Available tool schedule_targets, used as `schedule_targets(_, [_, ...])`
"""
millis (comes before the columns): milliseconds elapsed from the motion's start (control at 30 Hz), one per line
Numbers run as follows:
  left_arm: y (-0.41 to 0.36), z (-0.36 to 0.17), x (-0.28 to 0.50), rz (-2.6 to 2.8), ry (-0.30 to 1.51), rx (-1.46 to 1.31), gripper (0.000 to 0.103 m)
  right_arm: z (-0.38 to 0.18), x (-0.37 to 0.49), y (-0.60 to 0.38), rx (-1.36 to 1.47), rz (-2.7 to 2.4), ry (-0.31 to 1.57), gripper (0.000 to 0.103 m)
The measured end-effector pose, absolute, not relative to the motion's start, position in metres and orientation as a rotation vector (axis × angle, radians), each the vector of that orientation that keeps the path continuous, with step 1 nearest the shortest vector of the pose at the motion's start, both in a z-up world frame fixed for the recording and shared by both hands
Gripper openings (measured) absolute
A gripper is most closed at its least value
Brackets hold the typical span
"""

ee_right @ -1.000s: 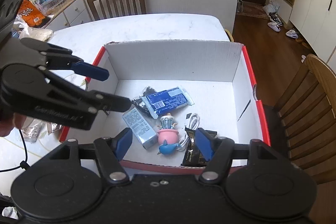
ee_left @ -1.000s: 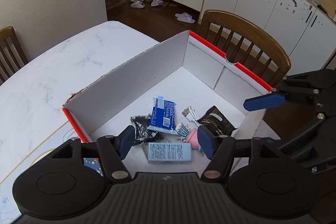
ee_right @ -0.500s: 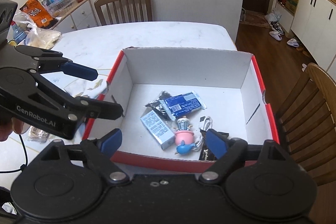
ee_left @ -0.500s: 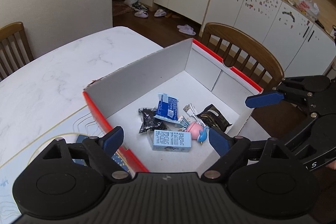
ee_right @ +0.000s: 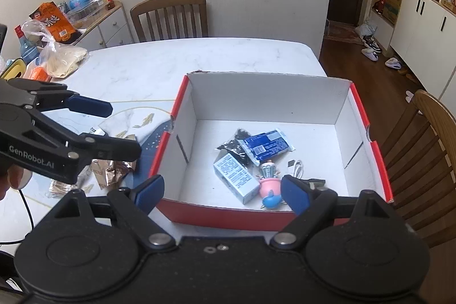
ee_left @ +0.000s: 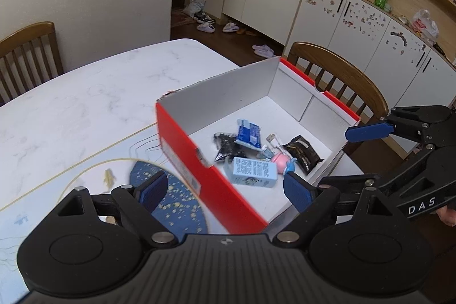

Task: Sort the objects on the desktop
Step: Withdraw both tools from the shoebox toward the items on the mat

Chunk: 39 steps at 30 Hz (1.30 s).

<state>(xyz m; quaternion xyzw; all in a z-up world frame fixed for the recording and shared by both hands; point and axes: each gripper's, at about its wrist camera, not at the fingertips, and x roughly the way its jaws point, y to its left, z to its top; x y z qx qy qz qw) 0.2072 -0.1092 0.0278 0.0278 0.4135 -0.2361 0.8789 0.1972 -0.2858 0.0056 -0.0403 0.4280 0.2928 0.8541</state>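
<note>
Red box (ee_right: 273, 214), white inside, open top, sits on white marble surface (ee_right: 176, 61) near its edge by a wooden chair (ee_left: 339, 67). Inside, clustered toward one end: dark blue packet (ee_right: 266, 146), black crinkled bag (ee_right: 233, 144) partly under it, light blue carton (ee_right: 235, 178) lying flat, pink pot toy (ee_right: 268, 184) with a blue whale (ee_right: 271, 201) touching it, white USB cable (ee_right: 297, 168), black pouch (ee_left: 303, 151). Left gripper (ee_left: 225, 188) fingers spread wide, released, holding nothing; one fingertip over the blue starry mat (ee_left: 176, 204) outside the box, the other over the box interior. Right gripper (ee_right: 222, 190) fingers also wide apart, empty, poised above the near box wall. Foil wrappers (ee_right: 109, 171) lie on the mat left of the box. Versus a second ago: both grippers have pulled back and up, box looks smaller and further away, the left view now shows the red outer wall and mat; contents unchanged.
</note>
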Motion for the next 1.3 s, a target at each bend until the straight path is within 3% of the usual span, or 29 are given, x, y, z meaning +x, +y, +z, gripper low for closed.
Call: schedule_targets(1300, [0.043, -0.003, 0.145, -0.314, 0.862, -0.019, 0.088, 0.019, 0.143, -0.190, -0.082, 0.674, 0.857, 0.089])
